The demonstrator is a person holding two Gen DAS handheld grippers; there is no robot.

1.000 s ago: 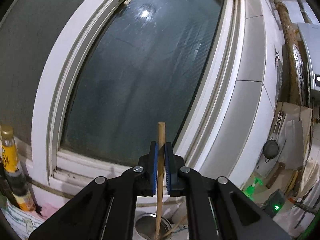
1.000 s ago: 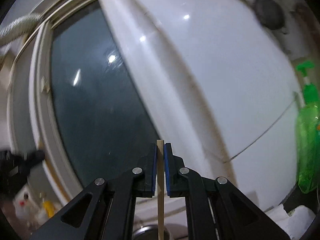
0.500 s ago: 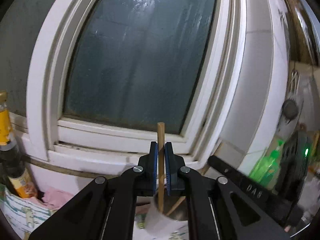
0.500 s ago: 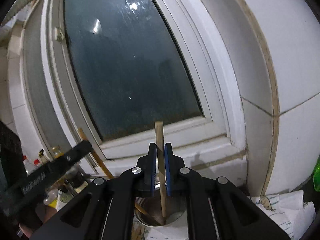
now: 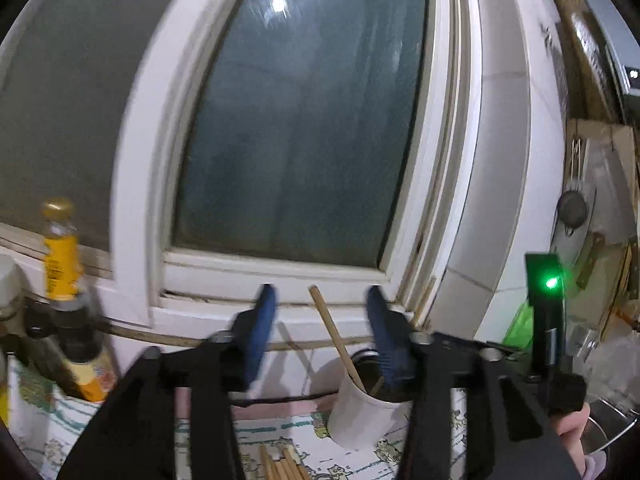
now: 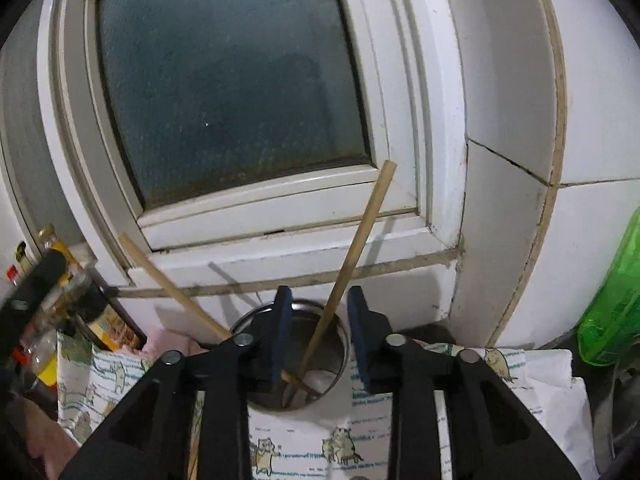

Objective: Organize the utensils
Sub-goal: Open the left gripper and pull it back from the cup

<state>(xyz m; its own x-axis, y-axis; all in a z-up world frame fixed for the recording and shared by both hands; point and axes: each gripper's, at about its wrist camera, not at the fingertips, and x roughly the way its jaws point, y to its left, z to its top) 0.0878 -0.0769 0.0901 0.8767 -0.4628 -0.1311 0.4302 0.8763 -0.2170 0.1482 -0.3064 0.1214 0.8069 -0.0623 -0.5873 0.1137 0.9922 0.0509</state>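
Both tools just opened, dropping chopsticks into the cup.

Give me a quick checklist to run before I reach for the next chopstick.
1. Left gripper free of its chopstick: ok, the jaws have just been opening and the stick leans clear of both pads.
2. Right gripper free: ok, just opened too; its chopstick stands between the pads, touching neither.
3. Both sticks in the metal cup: ok, tips rest inside, second stick leans left.
4. Cup upright: ok.
5. More chopsticks waiting on the cat-print cloth: ok, ends visible at the lower edge.
6. Their number: cannot tell.
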